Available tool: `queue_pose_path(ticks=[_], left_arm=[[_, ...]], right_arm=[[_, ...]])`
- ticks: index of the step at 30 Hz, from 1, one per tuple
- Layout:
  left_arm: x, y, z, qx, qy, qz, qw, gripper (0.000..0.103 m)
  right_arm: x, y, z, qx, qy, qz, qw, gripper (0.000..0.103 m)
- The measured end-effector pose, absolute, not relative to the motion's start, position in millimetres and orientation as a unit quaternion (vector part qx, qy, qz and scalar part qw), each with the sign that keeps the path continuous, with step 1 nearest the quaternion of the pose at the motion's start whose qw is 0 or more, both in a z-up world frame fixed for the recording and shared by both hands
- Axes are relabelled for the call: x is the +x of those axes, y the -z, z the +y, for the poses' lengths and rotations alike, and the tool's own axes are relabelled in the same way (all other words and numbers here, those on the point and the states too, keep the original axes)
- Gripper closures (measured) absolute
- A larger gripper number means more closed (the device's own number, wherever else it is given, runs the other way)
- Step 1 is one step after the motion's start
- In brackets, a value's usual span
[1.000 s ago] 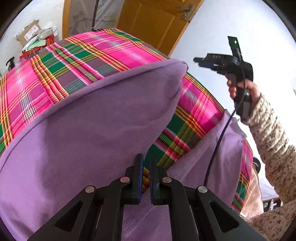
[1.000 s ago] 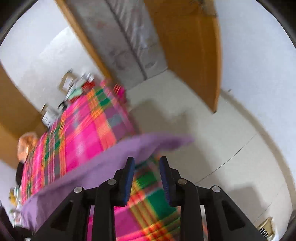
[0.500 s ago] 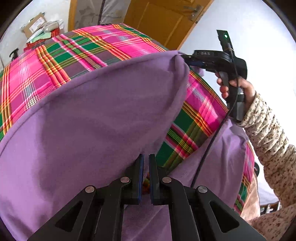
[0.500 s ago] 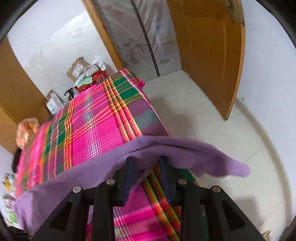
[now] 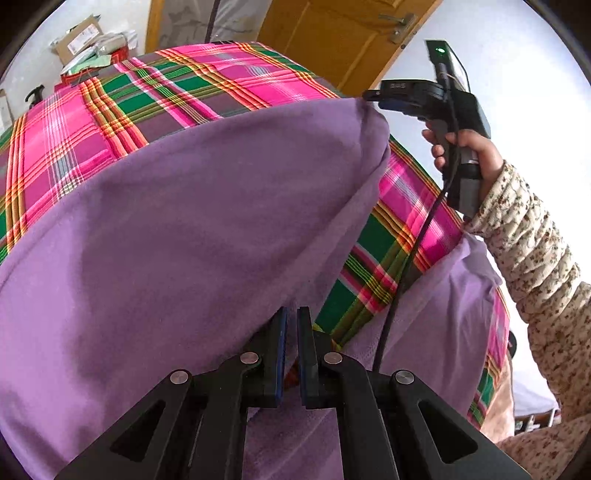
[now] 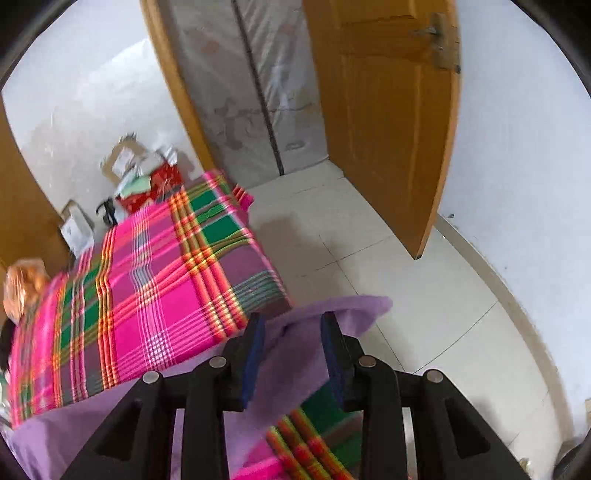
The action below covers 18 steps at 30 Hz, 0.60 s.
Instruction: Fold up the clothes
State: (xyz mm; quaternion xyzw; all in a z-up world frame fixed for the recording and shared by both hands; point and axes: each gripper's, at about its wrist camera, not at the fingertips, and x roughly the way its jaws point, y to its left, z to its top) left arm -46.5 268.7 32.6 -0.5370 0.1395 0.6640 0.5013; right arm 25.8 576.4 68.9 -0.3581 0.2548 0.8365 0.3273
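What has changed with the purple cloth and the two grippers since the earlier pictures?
The right gripper came in to the far corner of the purple cloth; that corner now lies between its fingers, which stand apart and do not visibly press it. The left gripper stayed shut on the near edge, and the plaid sheet stayed spread underneath.

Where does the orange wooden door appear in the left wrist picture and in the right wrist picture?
Left wrist view: the door is at the top centre, beyond the plaid cloth.
Right wrist view: the door fills the upper right, standing open over the tiled floor.
Shared landmark: the door's metal latch, near the top right in both.
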Motion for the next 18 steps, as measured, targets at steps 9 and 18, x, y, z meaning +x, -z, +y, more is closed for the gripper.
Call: queue_pose_path(ticks=[9,18], left_arm=[[-50,-28,273,-0.539,-0.663,0.134,0.501,0.098],[-47,-26,272,-0.545,-0.662,0.125,0.498,0.098]], right_arm=[[81,-61,572,-0.360,-0.825,0.303,0.314,0.071],[49,-49,562,-0.384,-0.829,0.281,0.293,0.071]])
